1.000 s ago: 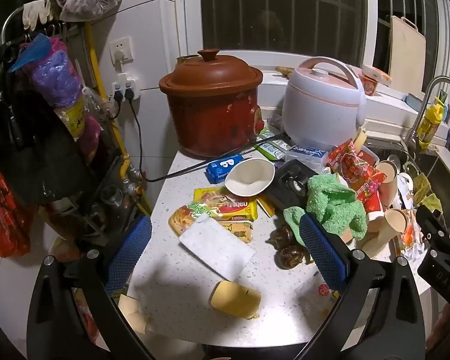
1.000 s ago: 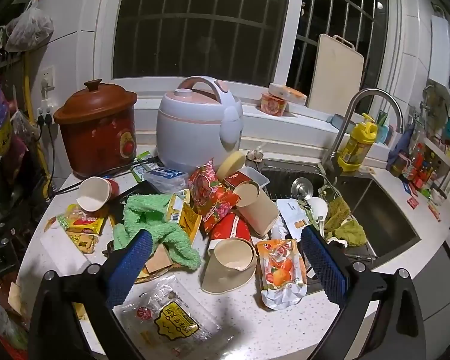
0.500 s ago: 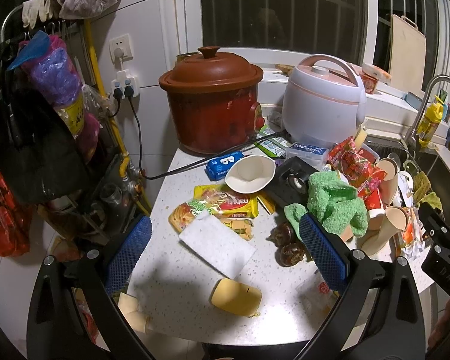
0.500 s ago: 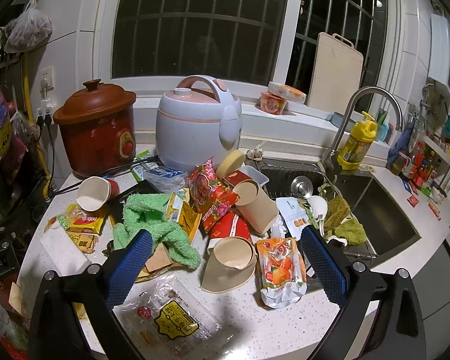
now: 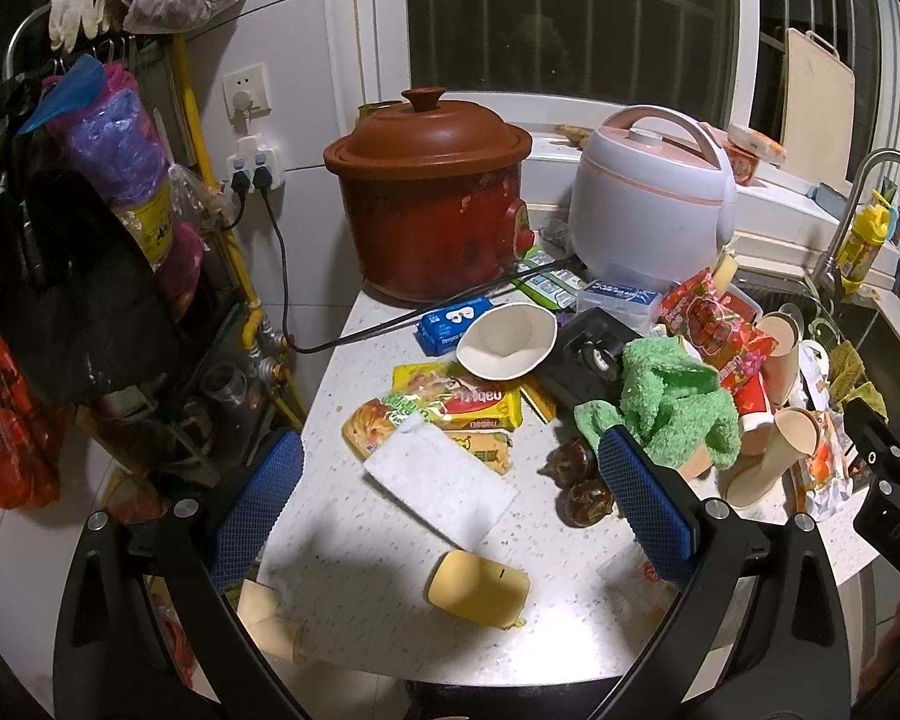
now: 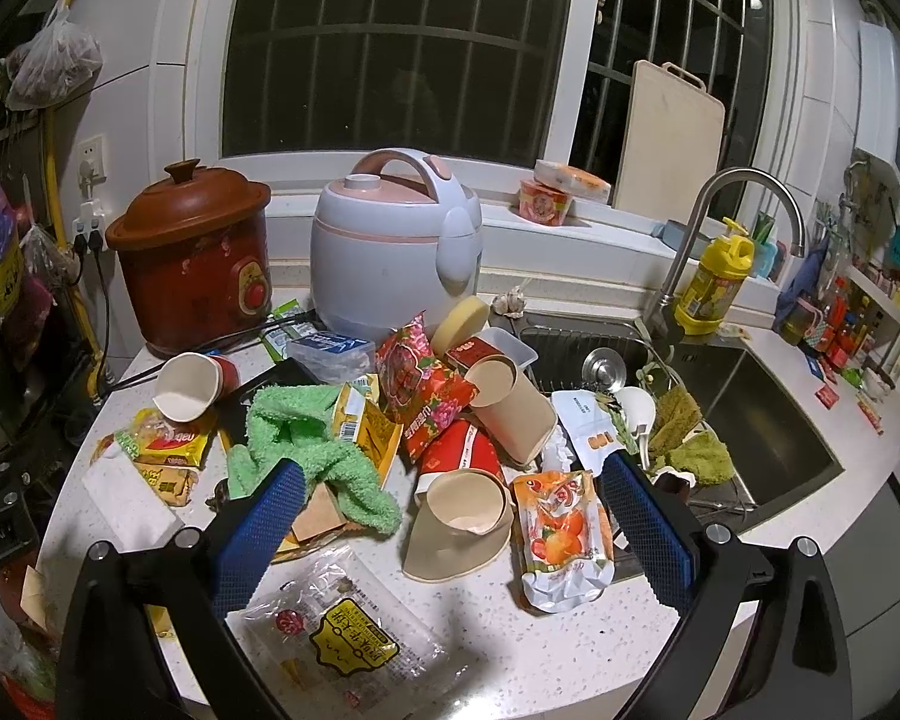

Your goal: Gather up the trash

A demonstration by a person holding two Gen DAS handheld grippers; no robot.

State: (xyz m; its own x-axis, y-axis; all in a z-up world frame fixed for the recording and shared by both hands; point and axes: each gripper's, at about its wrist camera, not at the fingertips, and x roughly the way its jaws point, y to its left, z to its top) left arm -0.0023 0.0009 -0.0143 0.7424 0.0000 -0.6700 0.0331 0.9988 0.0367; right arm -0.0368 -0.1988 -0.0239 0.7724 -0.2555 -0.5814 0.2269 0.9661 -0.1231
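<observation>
The left gripper (image 5: 450, 507) hangs above the near end of the counter (image 5: 354, 612) with its blue-padded fingers (image 5: 645, 504) spread wide and nothing between them. Directly between the fingers lies a white sponge pad (image 5: 441, 483), flat on the stone; just nearer than it a yellow sponge (image 5: 479, 588) lies on its side. Beyond the pad sit yellow noodle packets (image 5: 456, 399), and past those a tipped paper cup (image 5: 506, 341) beside a blue packet (image 5: 455, 321). By the right finger rest two dark round lumps (image 5: 582, 483), possibly chestnuts or snails; the view is too soft to say. A green towel (image 5: 672, 405) is heaped just beyond that finger. Farthest out stand a brown clay pot (image 5: 432, 210) and a white rice cooker (image 5: 651, 210), the pot's black cord (image 5: 390, 327) trailing across the counter.

The right gripper (image 6: 444, 531) is likewise spread wide and empty, above the thick of the litter. Just under it lies a clear plastic wrapper (image 6: 342, 642) with a yellow label. Between its fingers a beige paper cup (image 6: 465, 516) lies tipped, an orange juice pouch (image 6: 561, 540) flat beside it toward the right finger. Farther out are a red floral snack bag (image 6: 423, 384), a second beige cup (image 6: 510, 399) and a red cup (image 6: 462, 453), piled touching. Off the right finger is the sink (image 6: 762, 420) with its tap (image 6: 744, 192).
</observation>
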